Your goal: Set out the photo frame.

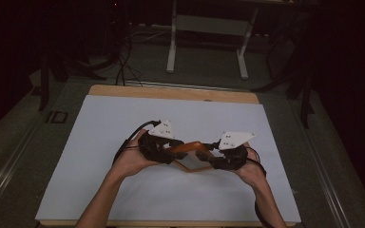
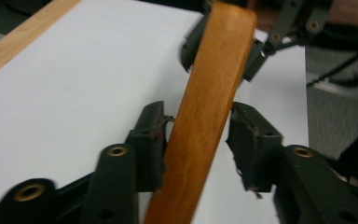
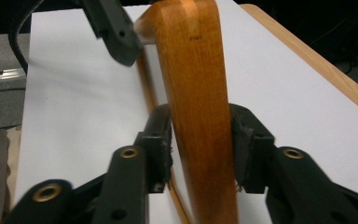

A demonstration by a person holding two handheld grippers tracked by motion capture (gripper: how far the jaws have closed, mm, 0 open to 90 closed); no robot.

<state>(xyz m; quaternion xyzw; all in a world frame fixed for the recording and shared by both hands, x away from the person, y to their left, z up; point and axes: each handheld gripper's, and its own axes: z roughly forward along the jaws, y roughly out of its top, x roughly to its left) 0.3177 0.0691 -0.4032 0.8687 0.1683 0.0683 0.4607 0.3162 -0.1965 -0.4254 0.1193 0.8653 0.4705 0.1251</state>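
An orange-brown wooden frame (image 1: 188, 147) is held off the white sheet between the two grippers. In the left gripper view one wooden bar (image 2: 214, 70) runs up between the jaws of my left gripper (image 2: 198, 112). Its left pad (image 2: 151, 135) touches the wood, while a gap shows at the right pad, so the gripper stands open around the bar. My right gripper (image 3: 200, 116) is shut on the frame's rounded bar (image 3: 193, 60), with both pads against the wood. From above, the left gripper (image 1: 172, 151) and right gripper (image 1: 210, 156) face each other across the frame.
A white sheet (image 1: 123, 123) covers most of the wooden table (image 1: 171, 91), whose bare edge shows at the back. A white desk frame (image 1: 208, 28) and cables (image 1: 123, 61) stand on the dark floor beyond. A person's forearms come in from the bottom.
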